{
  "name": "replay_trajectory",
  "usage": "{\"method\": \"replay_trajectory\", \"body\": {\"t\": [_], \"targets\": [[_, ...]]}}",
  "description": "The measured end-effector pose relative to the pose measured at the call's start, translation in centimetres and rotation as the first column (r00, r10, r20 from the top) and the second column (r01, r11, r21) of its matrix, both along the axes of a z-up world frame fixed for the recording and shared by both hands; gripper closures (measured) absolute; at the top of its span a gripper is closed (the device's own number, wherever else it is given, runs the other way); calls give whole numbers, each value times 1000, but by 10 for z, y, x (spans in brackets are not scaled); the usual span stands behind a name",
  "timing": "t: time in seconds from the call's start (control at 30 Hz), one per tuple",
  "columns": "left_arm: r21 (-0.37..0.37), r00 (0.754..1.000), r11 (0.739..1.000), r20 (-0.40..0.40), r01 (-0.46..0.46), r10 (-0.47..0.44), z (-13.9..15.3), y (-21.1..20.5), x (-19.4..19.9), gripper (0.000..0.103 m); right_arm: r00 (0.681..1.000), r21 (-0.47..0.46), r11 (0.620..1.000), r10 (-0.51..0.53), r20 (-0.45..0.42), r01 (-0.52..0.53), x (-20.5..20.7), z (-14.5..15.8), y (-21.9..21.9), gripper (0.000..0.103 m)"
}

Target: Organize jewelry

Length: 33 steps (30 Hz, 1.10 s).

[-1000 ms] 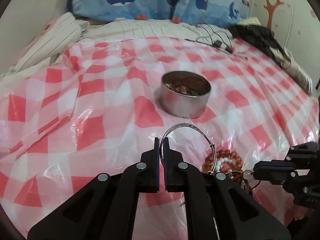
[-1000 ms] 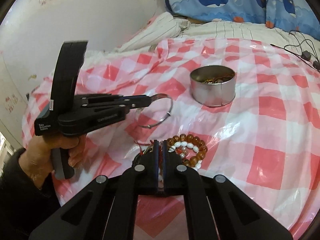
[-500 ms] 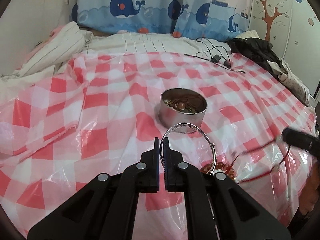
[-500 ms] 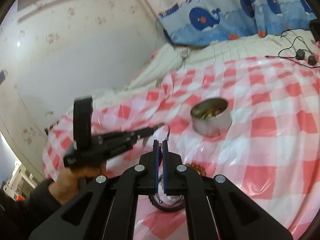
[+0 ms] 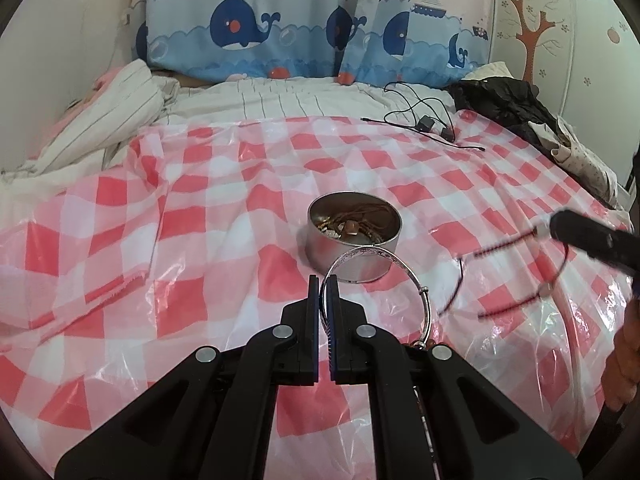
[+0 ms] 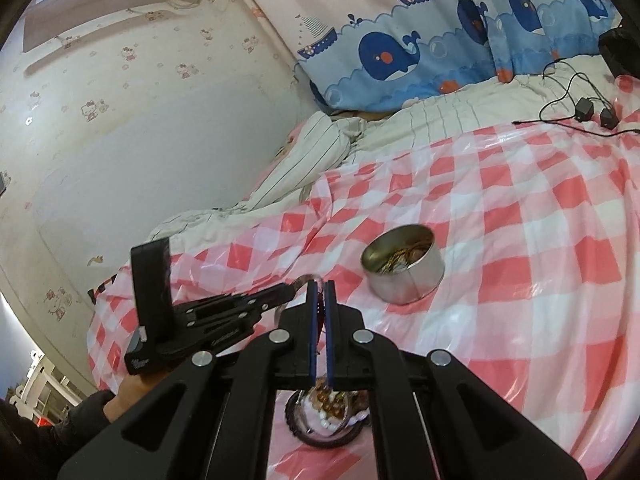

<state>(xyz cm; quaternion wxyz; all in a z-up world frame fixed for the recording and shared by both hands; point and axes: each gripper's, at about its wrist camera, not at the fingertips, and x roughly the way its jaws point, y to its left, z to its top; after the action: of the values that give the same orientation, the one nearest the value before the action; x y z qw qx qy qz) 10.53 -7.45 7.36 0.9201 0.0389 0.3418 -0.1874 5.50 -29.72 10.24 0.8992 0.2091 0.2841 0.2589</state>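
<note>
My left gripper (image 5: 324, 282) is shut on a silver bangle (image 5: 384, 256) and holds it above the checked cloth, just in front of a round metal tin (image 5: 354, 236) with several jewelry pieces inside. My right gripper (image 6: 321, 288) is shut on a red cord bracelet (image 6: 320, 312), which also shows blurred in the left wrist view (image 5: 516, 276), hanging from the right gripper (image 5: 554, 228). Beaded bracelets (image 6: 330, 412) lie below the right gripper. The tin shows in the right wrist view (image 6: 404, 268), and so does the left gripper (image 6: 290, 290).
A red-and-white checked plastic cloth (image 5: 200, 220) covers the bed. Black cables with adapters (image 5: 428, 124) and dark clothes (image 5: 504, 100) lie at the far right. Striped bedding (image 5: 100, 128) is bunched at the far left. Whale-print curtains (image 5: 280, 40) hang behind.
Both grippers have lifted away from the cloth. The right gripper has risen with the red cord bracelet, leaving the beaded bracelets below. The left gripper has carried the bangle up, nearer the tin.
</note>
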Motion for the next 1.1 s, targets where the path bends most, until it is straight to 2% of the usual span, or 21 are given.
{"method": "replay_trajectory", "body": {"t": [0.4,0.83,1.0,1.1], "targets": [[9,1000,1000,5,9,-9,4,-10,12,100,1000,-28,999,-27,10,27,38,10,-14,99],[-35,1000,999,13,7,-7,11,-28,65,100,999,-74,997,-28,17,30,87,15,-7,99],[-26,1000,999,0,18,-18,2,-48,92,100,998,-106,993,-54,15,55,105,10,-4,99],[5,998,1000,-52,23,-23,-18,-63,116,98,998,-130,989,-67,14,68,117,6,-2,99]]}}
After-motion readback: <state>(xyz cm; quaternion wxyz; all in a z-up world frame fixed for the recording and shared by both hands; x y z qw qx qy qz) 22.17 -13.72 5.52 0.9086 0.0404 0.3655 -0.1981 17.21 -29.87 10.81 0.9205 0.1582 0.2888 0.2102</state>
